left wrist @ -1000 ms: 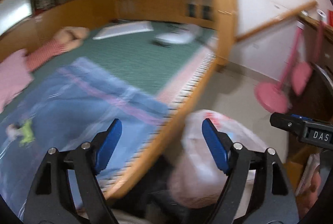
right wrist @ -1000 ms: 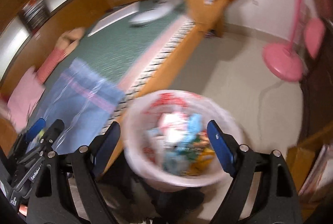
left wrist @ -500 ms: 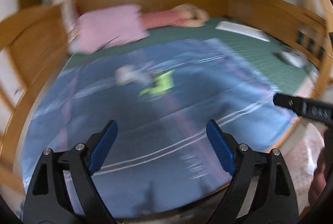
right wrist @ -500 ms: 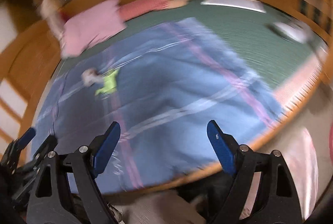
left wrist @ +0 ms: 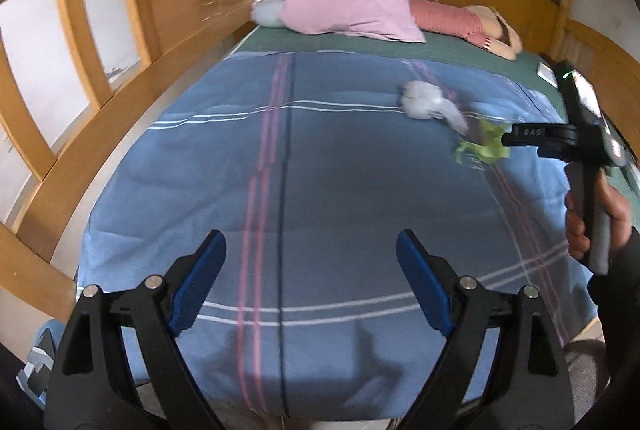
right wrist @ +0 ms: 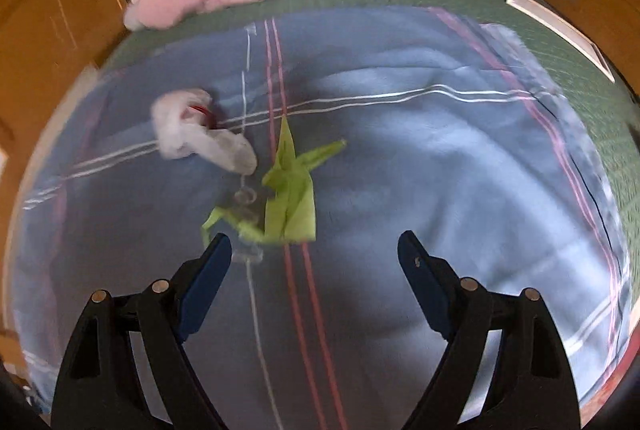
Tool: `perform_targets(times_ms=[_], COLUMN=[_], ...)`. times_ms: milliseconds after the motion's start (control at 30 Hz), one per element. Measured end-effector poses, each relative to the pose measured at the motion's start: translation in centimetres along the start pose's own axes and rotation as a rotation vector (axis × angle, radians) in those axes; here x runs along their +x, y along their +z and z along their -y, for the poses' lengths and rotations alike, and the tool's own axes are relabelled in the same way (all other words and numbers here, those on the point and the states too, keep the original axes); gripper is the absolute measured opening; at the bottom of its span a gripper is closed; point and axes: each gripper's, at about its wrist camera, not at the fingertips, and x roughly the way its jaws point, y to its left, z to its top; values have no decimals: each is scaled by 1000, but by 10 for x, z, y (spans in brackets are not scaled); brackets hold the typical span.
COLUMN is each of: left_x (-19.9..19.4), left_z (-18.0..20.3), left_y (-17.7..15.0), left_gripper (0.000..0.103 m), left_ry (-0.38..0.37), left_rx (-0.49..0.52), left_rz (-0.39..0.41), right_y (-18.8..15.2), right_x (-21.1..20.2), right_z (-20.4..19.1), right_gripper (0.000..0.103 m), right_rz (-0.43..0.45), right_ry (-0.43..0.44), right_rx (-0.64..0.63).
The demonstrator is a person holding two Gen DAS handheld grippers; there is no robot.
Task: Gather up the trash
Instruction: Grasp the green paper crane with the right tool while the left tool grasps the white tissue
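A crumpled white wrapper point(right wrist: 200, 134) and a green folded paper wrapper point(right wrist: 292, 190) lie close together on the blue striped blanket point(right wrist: 440, 170). A small clear plastic piece point(right wrist: 246, 198) sits between them. My right gripper point(right wrist: 315, 242) hangs open just short of the green wrapper, with nothing between its blue pads. My left gripper point(left wrist: 311, 250) is open over bare blanket at the bed's near end. From there the white wrapper point(left wrist: 424, 104) and green wrapper point(left wrist: 482, 146) lie far to the right, beside the right gripper point(left wrist: 510, 144), which a hand point(left wrist: 580, 226) holds.
A pink pillow point(left wrist: 348, 2) and a striped plush toy point(left wrist: 452, 20) lie at the head of the bed. A wooden bed frame point(left wrist: 100, 118) runs along the left side. A white flat item point(right wrist: 560, 30) rests on the green mattress cover at the right.
Both views have swung from the lined trash bin on the floor beside the bed to the blanket. The bin is out of view. The wrappers now lie close before the right gripper.
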Motion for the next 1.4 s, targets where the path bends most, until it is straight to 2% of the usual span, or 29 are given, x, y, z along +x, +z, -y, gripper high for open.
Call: perform_targets(times_ms=[100, 167, 233, 267, 300, 433, 533, 700, 767, 867, 967, 1067, 1300, 1367, 1400], left_x=[10, 16, 19, 20, 22, 23, 28, 55, 74, 102, 138, 180, 252, 265, 271], left_z=[-13, -19, -19, -19, -17, -6, 13, 72, 96, 130, 162, 187, 211, 213, 214], left_y=[1, 3, 5, 6, 7, 12, 23, 56, 71, 90, 111, 128, 148, 149, 149], left_gripper=[87, 87, 87, 87, 87, 87, 87, 87, 87, 88, 91, 92, 92, 74, 49], left_ry=[19, 27, 36, 35, 39, 33, -2, -86, -143, -158, -154, -108, -45, -51, -53], left_rx=[-21, -29, -32, -31, -28, -13, 24, 137, 162, 188, 208, 216, 237, 232, 237], left_rz=[-6, -12, -12, -13, -14, -4, 17, 69, 59, 63, 61, 43, -36, -60, -78], right_y=[13, 19, 21, 21, 19, 13, 2, -37, -56, -78, -92, -98, -102, -102, -101], right_x=[31, 45, 50, 53, 55, 43, 10, -43, -60, -78, -92, -100, -110, -112, -112], right_z=[-8, -11, -13, -12, -10, 1, 17, 44, 62, 83, 103, 116, 131, 132, 132], right_gripper=[84, 78, 39, 30, 28, 27, 27, 27, 27, 27, 27, 27, 27, 27, 27], right_rz=[-58, -75, -87, -107, -135, -127, -79, -27, -23, -17, 0, 13, 38, 43, 41], right_ry=[-21, -27, -63, -75, -65, -43, 14, 51, 63, 76, 77, 83, 107, 110, 112], right_rx=[-14, -8, -13, -12, -4, 23, 67, 80, 103, 142, 183, 219, 275, 277, 278])
